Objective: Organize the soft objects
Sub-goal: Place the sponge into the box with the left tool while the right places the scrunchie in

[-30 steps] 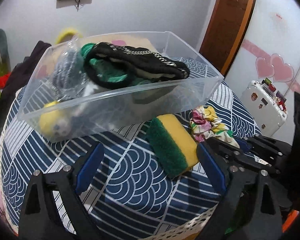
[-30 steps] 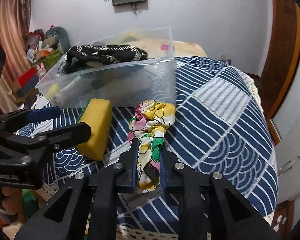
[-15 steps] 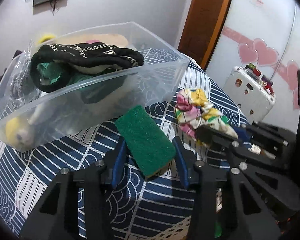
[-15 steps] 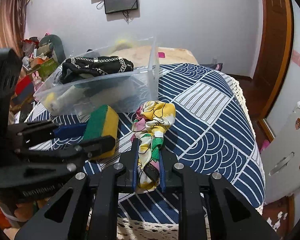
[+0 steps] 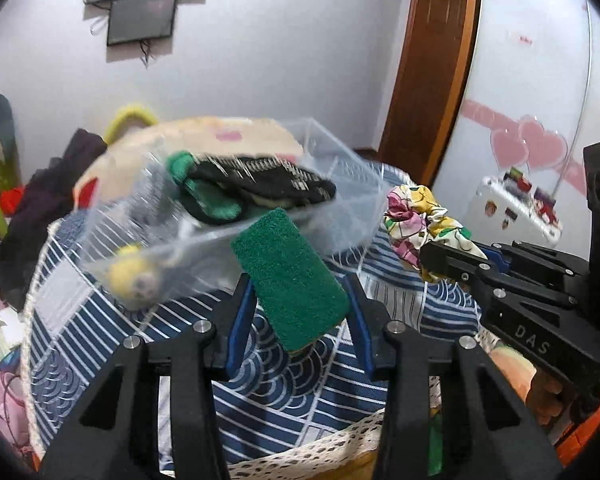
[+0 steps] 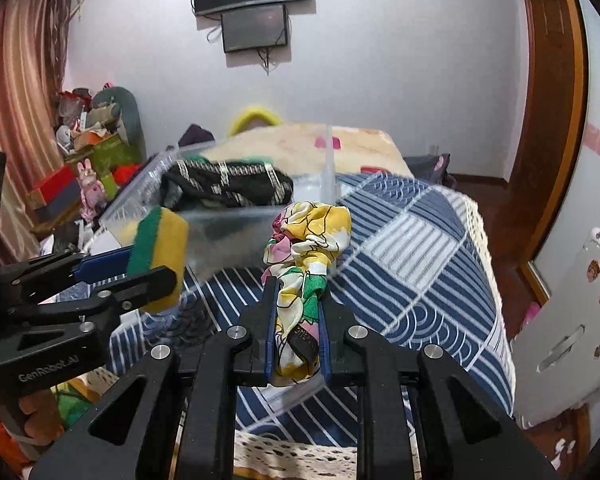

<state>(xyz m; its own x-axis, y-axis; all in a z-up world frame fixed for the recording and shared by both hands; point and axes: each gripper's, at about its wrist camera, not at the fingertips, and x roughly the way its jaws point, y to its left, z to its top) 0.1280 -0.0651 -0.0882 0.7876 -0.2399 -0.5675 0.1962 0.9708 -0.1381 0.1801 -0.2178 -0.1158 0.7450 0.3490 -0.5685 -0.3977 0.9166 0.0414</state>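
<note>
My left gripper (image 5: 296, 304) is shut on a yellow sponge with a green scouring face (image 5: 290, 278) and holds it in the air just before the clear plastic bin (image 5: 348, 204). It also shows in the right wrist view (image 6: 158, 250). My right gripper (image 6: 296, 320) is shut on a floral fabric scrunchie (image 6: 306, 244), lifted off the blue patterned cover (image 6: 412, 264). The scrunchie shows in the left wrist view (image 5: 418, 220) to the right of the sponge. The bin holds a black patterned cloth (image 5: 260, 184), green fabric and a yellow toy (image 5: 134, 280).
The bin stands on a table under the blue wave-pattern cover with a lace hem (image 5: 320, 450). A bed (image 6: 300, 140) lies behind. Clutter and boxes (image 6: 80, 160) stand at the left, a white suitcase (image 6: 572, 320) at the right, a wooden door (image 5: 432, 64) beyond.
My left gripper closed on the sponge and lifted it off the cover toward the bin. My right gripper rose with the scrunchie in it.
</note>
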